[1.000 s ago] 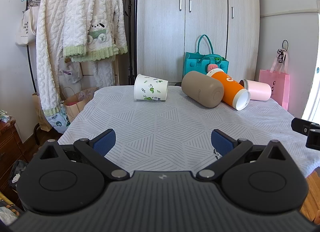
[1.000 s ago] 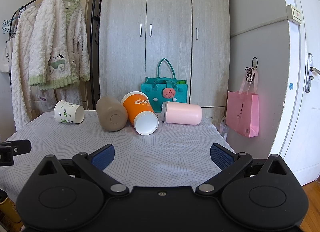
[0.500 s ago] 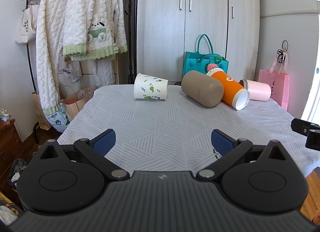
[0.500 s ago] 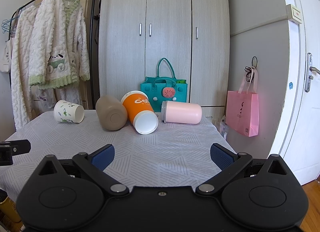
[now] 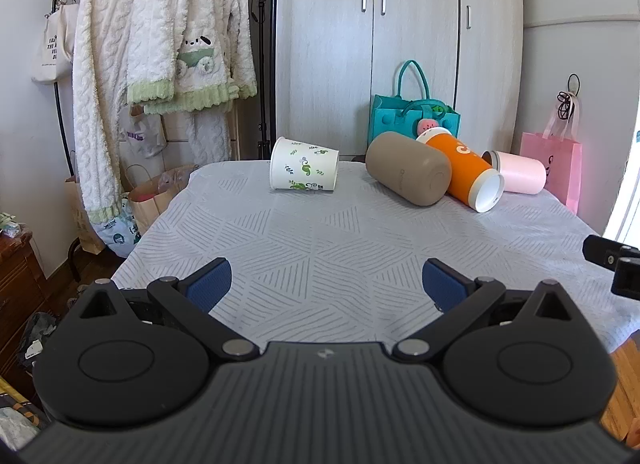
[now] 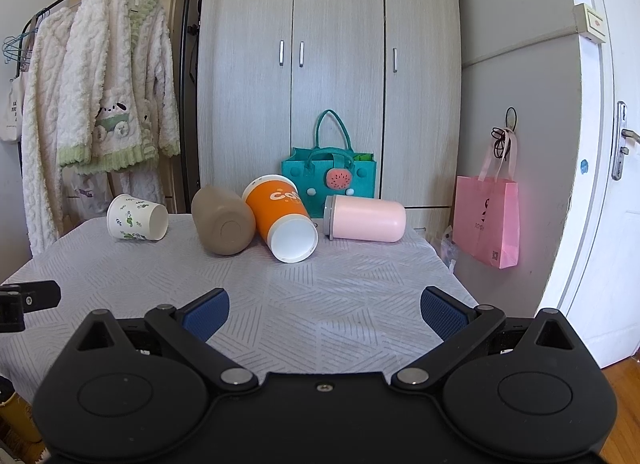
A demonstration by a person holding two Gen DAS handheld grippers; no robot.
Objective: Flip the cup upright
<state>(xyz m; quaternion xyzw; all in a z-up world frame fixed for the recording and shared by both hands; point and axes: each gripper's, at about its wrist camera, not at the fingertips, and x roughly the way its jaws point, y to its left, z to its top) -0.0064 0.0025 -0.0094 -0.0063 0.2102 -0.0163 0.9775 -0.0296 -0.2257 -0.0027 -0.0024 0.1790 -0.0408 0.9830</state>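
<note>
Left wrist: patterned tablecloth [image 5: 320, 248] before wardrobe [image 5: 400, 44].

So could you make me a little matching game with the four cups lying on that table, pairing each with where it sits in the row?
Things:
1. leaf-print paper cup
2. tan cup
3. orange cup
4. pink cup

Places:
a. far right end of the row
b. leaning against the tan cup
c. far left end, apart from the others
d. second from left

Pairs: 1-c, 2-d, 3-b, 4-a
</note>
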